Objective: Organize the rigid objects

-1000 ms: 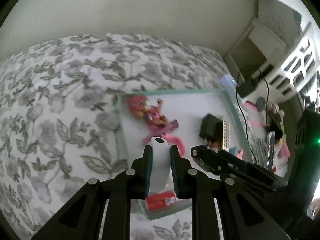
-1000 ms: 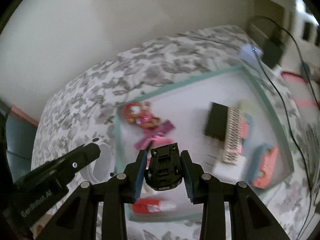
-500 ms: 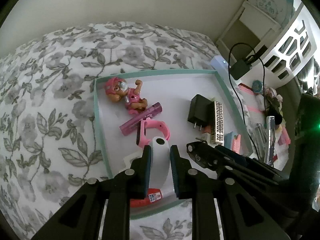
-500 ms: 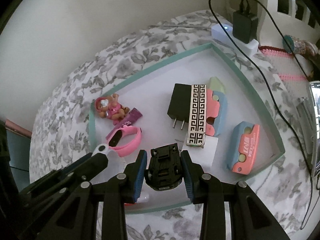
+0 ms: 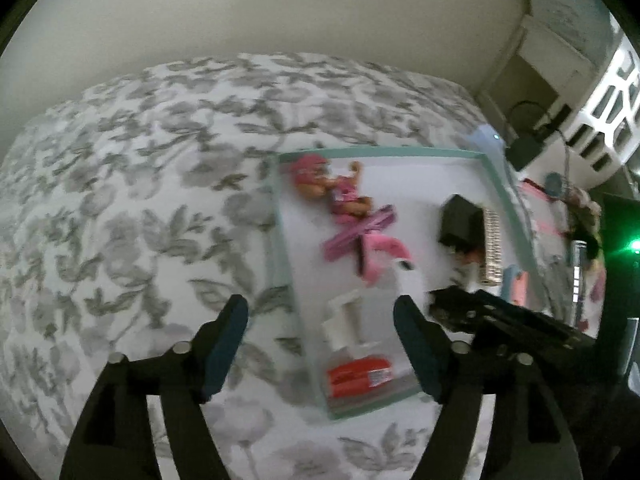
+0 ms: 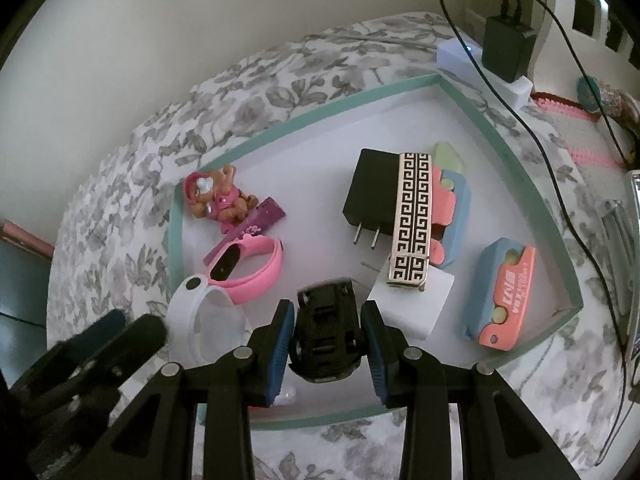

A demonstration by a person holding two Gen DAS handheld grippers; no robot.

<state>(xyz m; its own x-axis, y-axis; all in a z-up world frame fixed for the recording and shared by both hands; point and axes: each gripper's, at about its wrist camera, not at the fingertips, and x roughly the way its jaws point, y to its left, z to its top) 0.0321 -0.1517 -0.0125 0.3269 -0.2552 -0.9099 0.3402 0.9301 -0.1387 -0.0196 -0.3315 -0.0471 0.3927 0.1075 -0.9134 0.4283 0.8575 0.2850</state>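
Grippers differ: right gripper (image 6: pixel 327 336) is closed on an upside-down black toy car (image 6: pixel 326 330), held over the near edge of the teal-rimmed tray (image 6: pixel 316 116); left gripper (image 5: pixel 320 336) is spread wide and empty above the bedspread (image 5: pixel 132 208). White wristband (image 6: pixel 204 324) lies just left of the car, touching the pink smartband (image 6: pixel 248 264). Judgement: lower the car onto the bare patch ahead, clear of the white block (image 6: pixel 412 304), then release. Beyond: black charger (image 6: pixel 370 192), patterned case (image 6: pixel 412 220), pup figurine (image 6: pixel 218 196).

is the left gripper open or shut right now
Open. The left gripper has its fingers spread wide with nothing between them; the white band lies in the tray.
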